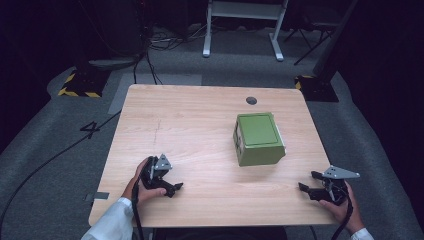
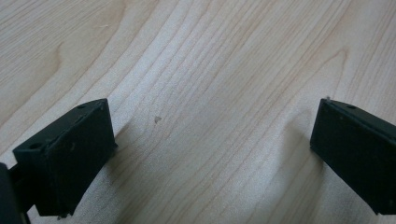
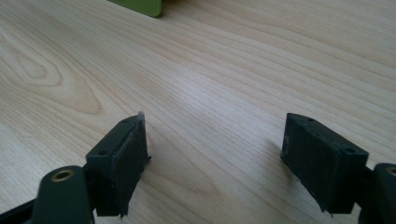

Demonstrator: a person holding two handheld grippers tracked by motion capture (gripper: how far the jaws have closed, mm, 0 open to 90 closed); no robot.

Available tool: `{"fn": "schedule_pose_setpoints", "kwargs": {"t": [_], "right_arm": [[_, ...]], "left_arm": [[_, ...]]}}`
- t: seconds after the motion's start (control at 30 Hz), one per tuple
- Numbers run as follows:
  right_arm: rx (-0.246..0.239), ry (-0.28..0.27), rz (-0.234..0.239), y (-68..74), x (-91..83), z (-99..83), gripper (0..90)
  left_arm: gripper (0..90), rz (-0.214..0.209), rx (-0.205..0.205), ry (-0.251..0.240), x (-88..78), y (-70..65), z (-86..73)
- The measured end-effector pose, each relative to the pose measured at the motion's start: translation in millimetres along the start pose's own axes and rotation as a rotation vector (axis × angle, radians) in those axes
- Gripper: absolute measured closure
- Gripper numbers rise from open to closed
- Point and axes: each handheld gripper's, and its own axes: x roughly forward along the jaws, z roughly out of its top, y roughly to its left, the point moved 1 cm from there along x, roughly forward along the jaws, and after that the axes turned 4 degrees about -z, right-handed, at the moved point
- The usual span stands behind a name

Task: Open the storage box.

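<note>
A green box (image 1: 257,138) with a closed lid stands right of the middle of the wooden table (image 1: 195,120); its bottom corner (image 3: 140,5) peeks in at the top of the right gripper view. My left gripper (image 1: 172,187) rests near the front left of the table, jaws open over bare wood (image 2: 210,140), well left of the box. My right gripper (image 1: 309,182) sits at the front right, open, nothing between its fingers (image 3: 123,158), a little in front and right of the box.
A round dark grommet (image 1: 251,100) is set in the table near its far edge. Beyond the table lie grey carpet, cables (image 1: 145,55), a white stand's legs (image 1: 242,30) and yellow-black striped bases (image 1: 80,85).
</note>
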Motion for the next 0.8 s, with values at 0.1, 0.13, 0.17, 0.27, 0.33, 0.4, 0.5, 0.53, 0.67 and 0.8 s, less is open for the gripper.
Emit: {"fn": "schedule_pose_setpoints", "kwargs": {"t": [0.1,0.13,0.17,0.27,0.33,0.4,0.5,0.53,0.67,0.8], "right_arm": [[0.000,0.000,0.000,0.0,-0.1,0.0,22.6],[0.000,0.001,0.000,-0.1,-0.1,0.0,22.6],[0.001,0.000,0.001,-0.2,-0.1,0.0,22.8],[0.008,0.003,-0.002,-1.5,0.0,0.5,23.0],[0.011,0.004,0.001,-2.3,-0.1,1.3,23.2],[0.018,0.000,0.002,-4.0,-0.7,2.8,23.4],[0.013,-0.016,-0.003,-8.9,0.1,10.3,23.3],[0.005,-0.026,-0.014,-12.0,-0.4,19.5,24.0],[-0.009,-0.066,-0.018,-17.0,-3.5,41.8,25.4],[-0.024,-0.101,0.000,-21.2,-5.3,70.4,26.8]], "left_arm": [[0.0,0.000,0.000,-0.001,0.0,0.0,0.0],[0.0,0.000,0.000,-0.001,0.0,0.0,0.0],[0.0,0.000,0.000,-0.001,0.0,0.1,0.0],[0.0,-0.001,0.000,-0.001,0.0,0.0,0.0],[0.1,-0.001,0.000,-0.001,-0.1,0.0,-0.1],[0.1,-0.001,0.000,-0.001,-0.1,0.0,-0.1],[0.1,0.000,0.000,-0.001,-0.1,0.0,-0.1],[0.1,-0.001,0.000,-0.001,-0.1,0.0,-0.1],[0.3,0.001,0.000,-0.002,-0.1,-0.3,-0.2],[0.5,0.006,0.001,-0.004,-0.2,-0.5,-0.3]]}}
